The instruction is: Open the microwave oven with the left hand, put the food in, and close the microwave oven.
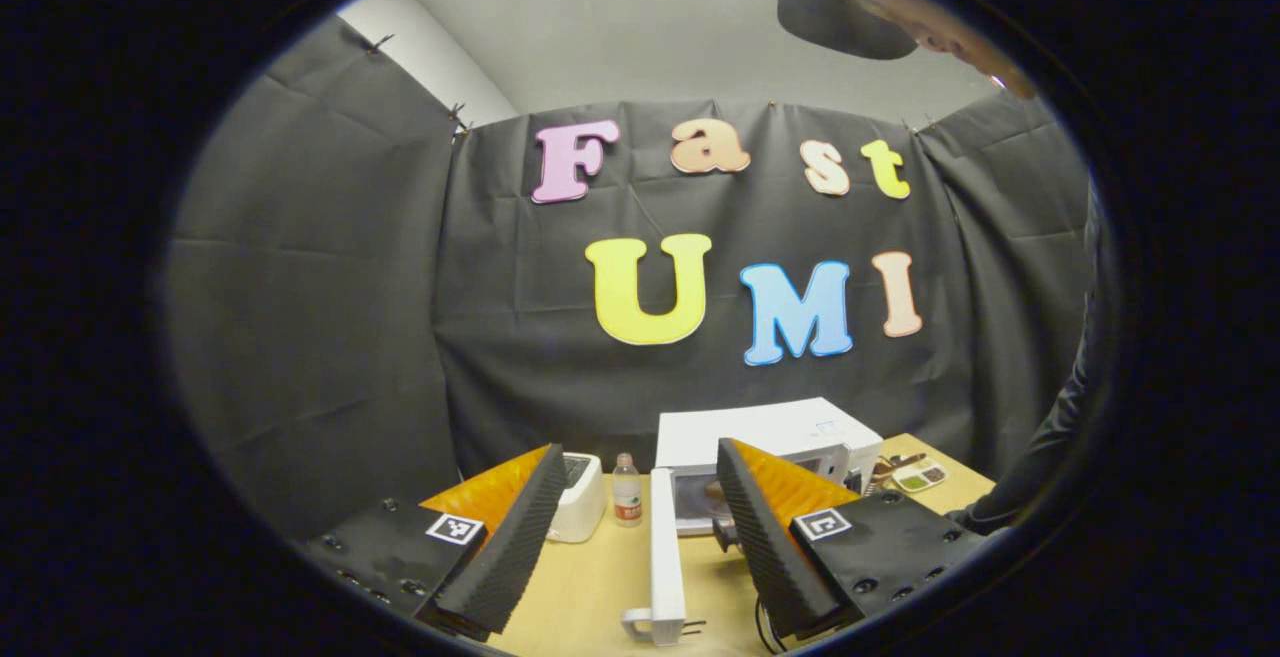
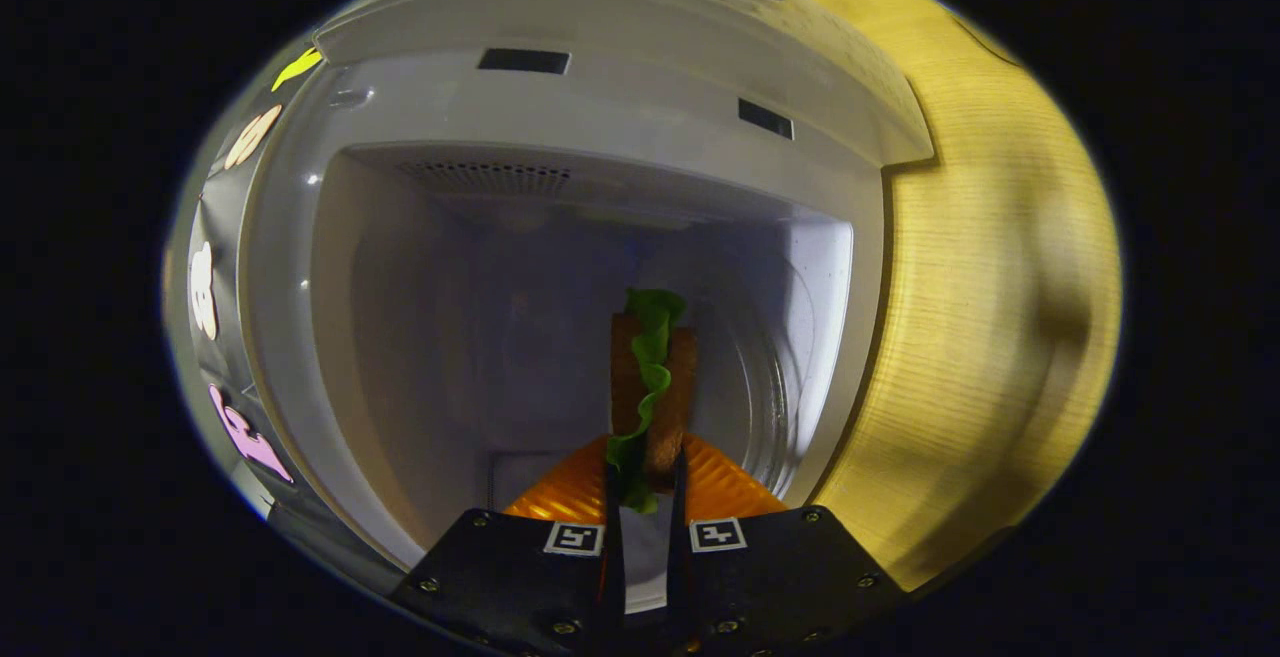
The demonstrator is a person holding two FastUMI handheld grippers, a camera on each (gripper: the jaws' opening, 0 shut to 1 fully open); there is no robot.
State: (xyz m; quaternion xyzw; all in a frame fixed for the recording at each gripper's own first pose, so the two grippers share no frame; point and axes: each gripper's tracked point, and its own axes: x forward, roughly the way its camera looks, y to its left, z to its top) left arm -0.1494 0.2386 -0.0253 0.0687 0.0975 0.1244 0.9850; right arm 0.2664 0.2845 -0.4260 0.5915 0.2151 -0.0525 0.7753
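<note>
In the left gripper view the left gripper [image 1: 633,527] hangs spread wide and holding nothing above the near tabletop [image 1: 600,587]. Beyond it, from left to right, stand a toaster [image 1: 580,497], a bottle [image 1: 627,490], the microwave [image 1: 790,437] with its door [image 1: 664,557] swung open toward the gripper, and a small dish [image 1: 920,477]. In the right gripper view the right gripper [image 2: 645,482] pinches a sandwich [image 2: 655,387] with lettuce, held inside the open microwave cavity [image 2: 500,337].

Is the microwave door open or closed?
Open. The door swings out toward the left gripper view, and the right gripper holds the sandwich inside the bare cavity.
</note>
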